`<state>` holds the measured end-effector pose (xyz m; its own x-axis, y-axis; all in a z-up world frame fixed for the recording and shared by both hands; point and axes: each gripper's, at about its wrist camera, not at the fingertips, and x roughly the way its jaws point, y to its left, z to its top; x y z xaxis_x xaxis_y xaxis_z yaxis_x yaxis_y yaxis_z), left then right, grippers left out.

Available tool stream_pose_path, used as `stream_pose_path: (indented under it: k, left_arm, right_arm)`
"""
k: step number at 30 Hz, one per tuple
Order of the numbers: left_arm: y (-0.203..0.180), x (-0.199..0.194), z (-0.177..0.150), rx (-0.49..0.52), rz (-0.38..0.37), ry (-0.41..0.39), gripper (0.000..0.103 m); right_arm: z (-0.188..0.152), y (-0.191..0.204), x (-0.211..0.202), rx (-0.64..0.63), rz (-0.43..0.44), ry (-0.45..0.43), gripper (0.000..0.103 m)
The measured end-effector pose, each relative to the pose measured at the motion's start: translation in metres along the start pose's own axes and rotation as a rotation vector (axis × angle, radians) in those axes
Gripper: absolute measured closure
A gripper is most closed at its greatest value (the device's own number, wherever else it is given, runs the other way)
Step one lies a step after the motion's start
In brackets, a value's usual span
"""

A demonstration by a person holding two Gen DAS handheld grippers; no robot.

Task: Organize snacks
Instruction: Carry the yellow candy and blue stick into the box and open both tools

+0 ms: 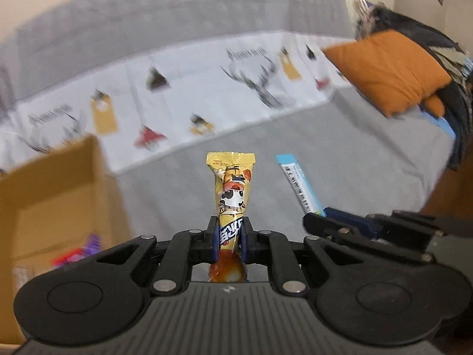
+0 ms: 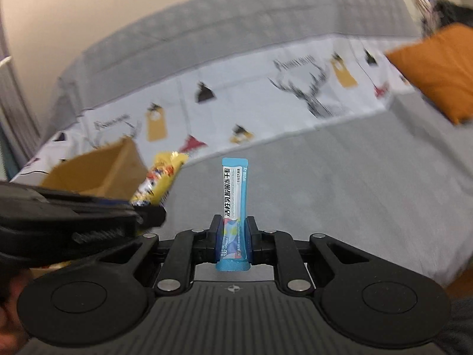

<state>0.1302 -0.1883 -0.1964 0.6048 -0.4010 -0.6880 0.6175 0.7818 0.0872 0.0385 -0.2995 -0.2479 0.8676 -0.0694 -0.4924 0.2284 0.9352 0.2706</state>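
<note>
My left gripper (image 1: 230,236) is shut on a yellow snack packet (image 1: 232,189) with a cartoon panda, held upright above the grey bed. My right gripper (image 2: 233,236) is shut on a blue stick sachet (image 2: 235,195), also upright. In the left wrist view the blue sachet (image 1: 298,186) and the right gripper (image 1: 316,222) show at the right. In the right wrist view the yellow packet (image 2: 159,180) and the left gripper (image 2: 147,213) show at the left. A cardboard box (image 1: 59,195) with colourful snacks inside stands at the left; it also shows in the right wrist view (image 2: 97,171).
A grey bedspread (image 1: 325,148) covers the bed. A white sheet printed with deer and tags (image 1: 177,94) lies along the grey headboard (image 1: 177,20). An orange pillow (image 1: 390,71) and dark clothing (image 1: 443,59) lie at the right.
</note>
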Motion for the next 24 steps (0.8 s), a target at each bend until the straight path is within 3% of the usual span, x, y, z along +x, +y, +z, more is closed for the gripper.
stream_pose_path:
  k: [3, 6, 10, 14, 20, 24]
  left_arm:
    - [0.022, -0.039, 0.008, 0.007, 0.104, -0.073, 0.088]
    - [0.056, -0.078, 0.012, -0.041, 0.159, -0.131, 0.088]
    - [0.107, -0.118, 0.01, -0.153, 0.174, -0.171, 0.088]
    - [0.146, -0.154, 0.004, -0.213, 0.22, -0.227, 0.088]
    - [0.195, -0.171, -0.014, -0.288, 0.265, -0.236, 0.088]
    - [0.219, -0.159, -0.028, -0.317, 0.293, -0.208, 0.088]
  right_arm:
    - [0.024, 0.022, -0.015, -0.037, 0.056, -0.051, 0.087]
    - [0.048, 0.048, -0.029, -0.071, 0.12, -0.091, 0.087]
    - [0.074, 0.092, -0.049, -0.113, 0.212, -0.143, 0.087]
    - [0.086, 0.146, -0.069, -0.242, 0.281, -0.199, 0.087]
    - [0.093, 0.207, -0.064, -0.335, 0.383, -0.18, 0.086]
    - [0.088, 0.232, -0.042, -0.383, 0.387, -0.137, 0.086]
